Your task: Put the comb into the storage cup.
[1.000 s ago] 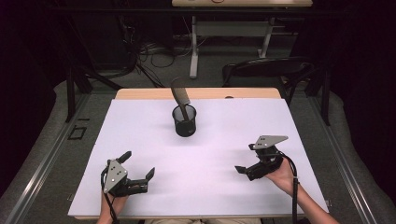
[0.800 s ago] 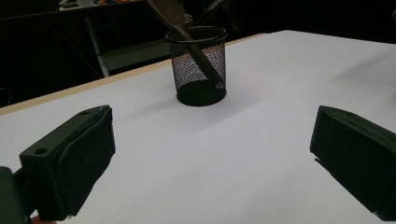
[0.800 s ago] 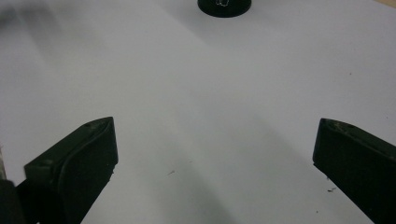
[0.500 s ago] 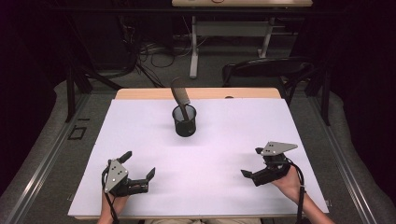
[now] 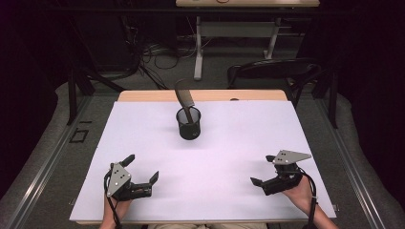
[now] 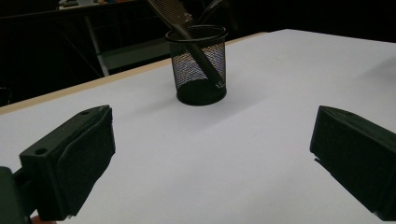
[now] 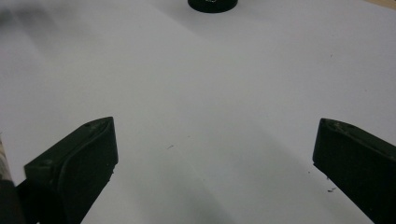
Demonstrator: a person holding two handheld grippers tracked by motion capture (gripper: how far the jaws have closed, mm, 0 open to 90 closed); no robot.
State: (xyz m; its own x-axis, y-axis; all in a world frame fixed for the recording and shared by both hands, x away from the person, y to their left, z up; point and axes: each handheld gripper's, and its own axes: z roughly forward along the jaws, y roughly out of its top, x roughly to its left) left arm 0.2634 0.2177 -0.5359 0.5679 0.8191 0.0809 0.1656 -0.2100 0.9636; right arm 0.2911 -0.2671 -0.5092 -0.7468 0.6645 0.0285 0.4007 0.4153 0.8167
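Black wire-mesh pen cup standing upright toward the far middle of the white table sheet, a dark flat-headed brush leaning out of it, handle down inside, head tilted to the far left. Through the left gripper view, same cup dead ahead, brush handle slanting across the mesh. Left gripper low at the near left, jaws spread wide, gripping nothing. Right gripper low at the near right, jaws also wide apart, nothing between them; just the cup's base peeking in at the top of its own view. Looks like a rest stance, with no reach under way and both tools well apart from the cup. Next move, by the look of it: a forward reach to the brush head or the cup rim, closing gently so as not to tip the light cup. Plenty of bare sheet between grippers and cup, near edge just behind both hands, wooden table edge close behind the cup
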